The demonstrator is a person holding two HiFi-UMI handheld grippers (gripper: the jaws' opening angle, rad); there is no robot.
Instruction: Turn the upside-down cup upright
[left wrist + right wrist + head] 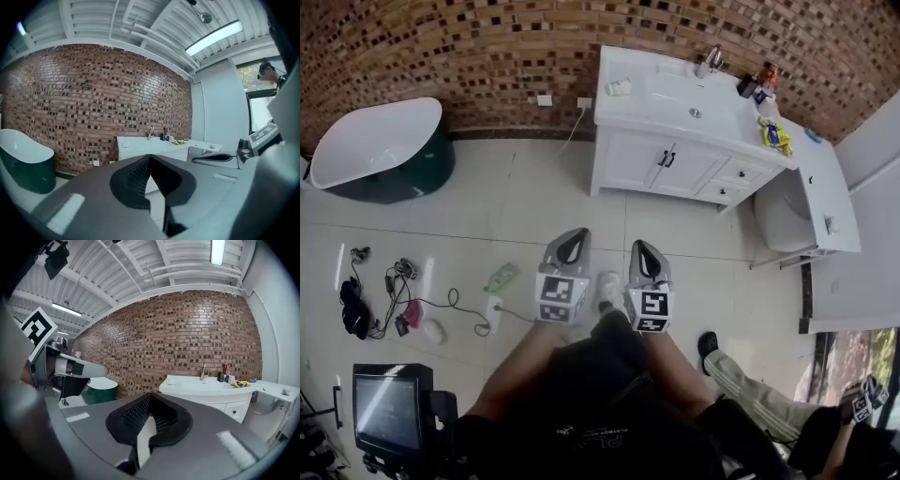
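Tiled floor [516, 202], left tool [572, 242] beside right tool [644, 251], both closed, nearly level

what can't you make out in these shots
- White thing on the vanity top: too small in every view to tell if it is the cup, or upside down.
- Dark and red things right of the tap: too small to name, head view.
- Second person: cut off by the head view's lower right edge.

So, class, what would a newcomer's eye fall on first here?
A white vanity stands against the brick wall at upper right; a white-and-green tub sits far left. In the middle, the left gripper and right gripper hang shut and empty over the tiled floor.
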